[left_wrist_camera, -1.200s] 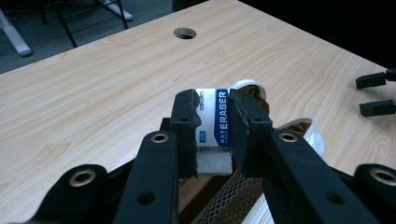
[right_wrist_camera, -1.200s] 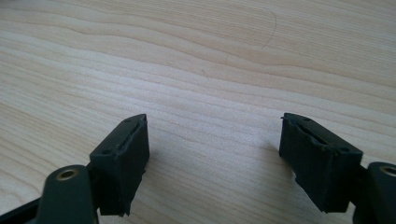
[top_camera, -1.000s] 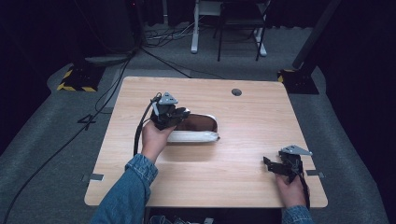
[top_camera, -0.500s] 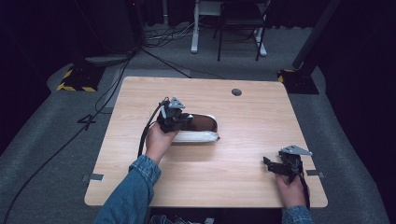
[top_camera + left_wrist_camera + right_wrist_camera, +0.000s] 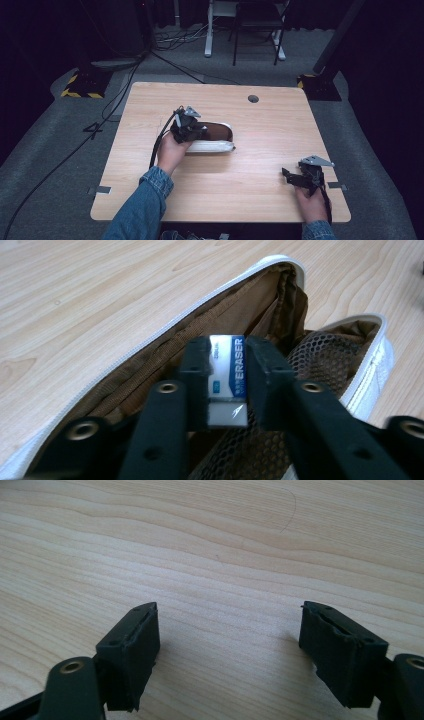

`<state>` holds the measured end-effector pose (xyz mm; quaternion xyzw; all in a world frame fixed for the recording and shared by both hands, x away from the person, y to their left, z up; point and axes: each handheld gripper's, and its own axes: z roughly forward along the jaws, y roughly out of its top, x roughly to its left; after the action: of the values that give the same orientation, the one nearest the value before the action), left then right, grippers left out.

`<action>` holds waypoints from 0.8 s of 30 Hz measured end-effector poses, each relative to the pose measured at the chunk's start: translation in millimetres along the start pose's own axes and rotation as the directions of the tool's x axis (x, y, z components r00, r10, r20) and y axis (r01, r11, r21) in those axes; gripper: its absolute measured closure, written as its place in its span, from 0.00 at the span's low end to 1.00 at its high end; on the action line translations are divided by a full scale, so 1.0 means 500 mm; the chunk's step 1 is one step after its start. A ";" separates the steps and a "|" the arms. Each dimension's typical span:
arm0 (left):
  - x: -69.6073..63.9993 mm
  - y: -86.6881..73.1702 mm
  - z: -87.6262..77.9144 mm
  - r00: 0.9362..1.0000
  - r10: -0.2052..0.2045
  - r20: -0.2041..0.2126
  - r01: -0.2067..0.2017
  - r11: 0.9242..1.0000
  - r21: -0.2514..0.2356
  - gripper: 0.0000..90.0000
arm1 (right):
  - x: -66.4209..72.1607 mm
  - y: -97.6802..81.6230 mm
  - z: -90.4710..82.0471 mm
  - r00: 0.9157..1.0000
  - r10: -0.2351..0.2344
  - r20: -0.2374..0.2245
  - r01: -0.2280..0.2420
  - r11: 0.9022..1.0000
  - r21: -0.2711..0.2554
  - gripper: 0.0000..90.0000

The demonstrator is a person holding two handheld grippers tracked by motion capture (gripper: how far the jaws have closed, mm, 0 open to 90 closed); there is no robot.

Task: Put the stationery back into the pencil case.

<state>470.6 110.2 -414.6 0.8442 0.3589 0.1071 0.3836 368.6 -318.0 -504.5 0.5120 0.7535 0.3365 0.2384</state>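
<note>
While the left gripper's (image 5: 227, 385) fingers (image 5: 197, 385), just easing apart, flank the eraser (image 5: 229, 377) over the open pouch (image 5: 320, 365), spread them fully so it drops inside. Its own view reads the label; the high view adds the right gripper (image 5: 295, 177), fingers wide and empty on the desk (image 5: 260, 200).

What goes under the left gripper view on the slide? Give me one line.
Left hand-held gripper holds an eraser over the open pencil case on the wooden table.
</note>
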 end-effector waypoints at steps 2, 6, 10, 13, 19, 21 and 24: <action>0.004 0.001 0.002 0.999 -0.039 0.010 0.039 0.999 -0.005 0.53 | 0.000 0.000 0.000 1.000 0.000 0.000 0.000 1.000 0.000 0.28; 0.007 0.000 -0.004 0.998 -0.053 0.032 0.053 0.998 -0.026 0.47 | 0.000 0.000 0.000 1.000 0.000 -0.001 0.000 1.000 0.000 0.28; 0.005 0.000 -0.015 0.998 -0.045 0.037 0.046 0.998 -0.047 0.47 | 0.000 0.000 0.000 1.000 -0.001 0.000 0.001 1.000 0.000 0.28; 0.001 0.001 -0.025 0.998 -0.044 0.034 0.046 0.997 -0.064 0.46 | 0.000 0.000 0.000 1.000 0.000 -0.001 0.000 1.000 0.000 0.28; -0.007 0.001 -0.056 1.000 -0.015 0.025 0.018 0.996 -0.091 0.43 | 0.000 0.000 0.000 1.000 0.000 -0.001 0.000 1.000 0.000 0.28; -0.010 -0.001 -0.066 1.000 -0.012 0.020 0.014 0.995 -0.101 0.42 | 0.000 0.000 0.000 1.000 0.000 -0.001 0.000 1.000 0.000 0.28; -0.013 -0.007 -0.085 1.000 -0.001 0.006 0.002 0.993 -0.116 0.42 | 0.000 0.000 0.000 1.000 0.000 -0.001 0.000 1.000 0.000 0.28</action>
<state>444.9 131.7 -387.2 0.8204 0.3515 0.1252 0.4333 368.7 -318.1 -504.5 0.5117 0.7537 0.3369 0.2379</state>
